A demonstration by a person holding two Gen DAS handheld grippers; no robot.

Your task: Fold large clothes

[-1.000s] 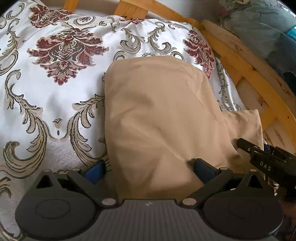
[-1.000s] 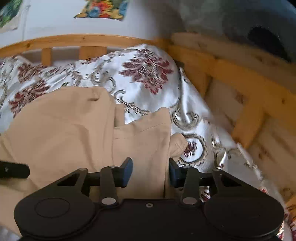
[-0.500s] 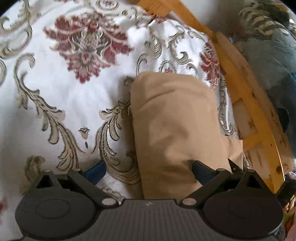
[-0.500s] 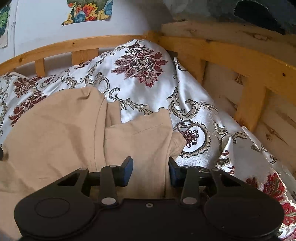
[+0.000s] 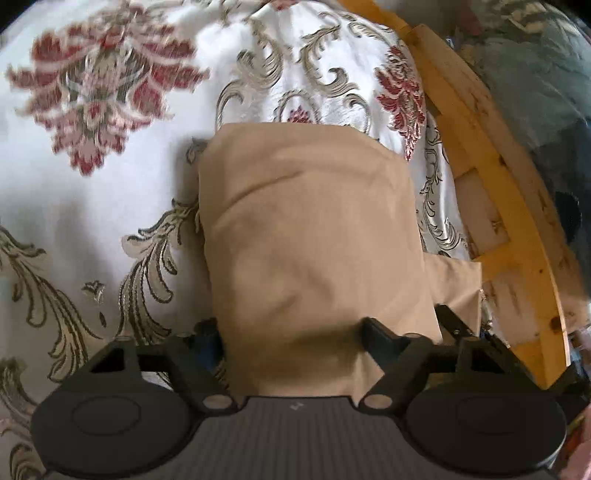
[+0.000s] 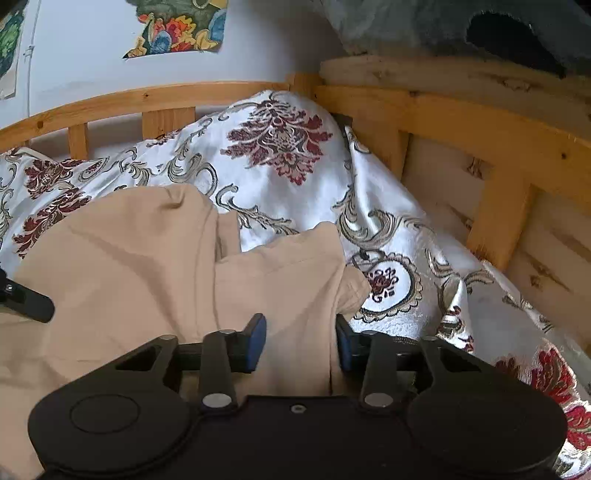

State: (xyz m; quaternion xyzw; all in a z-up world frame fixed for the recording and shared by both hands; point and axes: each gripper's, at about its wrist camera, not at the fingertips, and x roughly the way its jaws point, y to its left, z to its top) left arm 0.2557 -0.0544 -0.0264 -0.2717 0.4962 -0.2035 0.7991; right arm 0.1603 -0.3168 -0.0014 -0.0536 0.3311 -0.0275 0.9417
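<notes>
A tan garment (image 5: 314, 229) lies folded on the patterned bedspread (image 5: 92, 221). My left gripper (image 5: 291, 334) straddles its near edge. The jaws are closing, and the cloth humps up between them and fills the gap. A flap (image 5: 458, 284) of the garment sticks out to the right. In the right wrist view my right gripper (image 6: 299, 339) has that flap (image 6: 288, 266) between its blue pads (image 6: 256, 343). These jaws are closing too, and the cloth there is flat, not pinched. One black finger of the right gripper (image 5: 454, 325) shows beside the flap. A left gripper finger (image 6: 26, 302) pokes in over the garment (image 6: 129, 258).
A wooden bed rail (image 5: 498, 206) curves close along the right side and runs behind the bedspread (image 6: 280, 147) as a slatted rail (image 6: 461, 125). Grey-blue fabric (image 6: 443, 26) is heaped beyond it. A colourful picture (image 6: 177, 29) hangs on the white wall.
The left gripper has shifted over the garment, so the cloth now fills the gap between its fingers, and those fingers have come closer together. The right gripper's pads have narrowed on the flap.
</notes>
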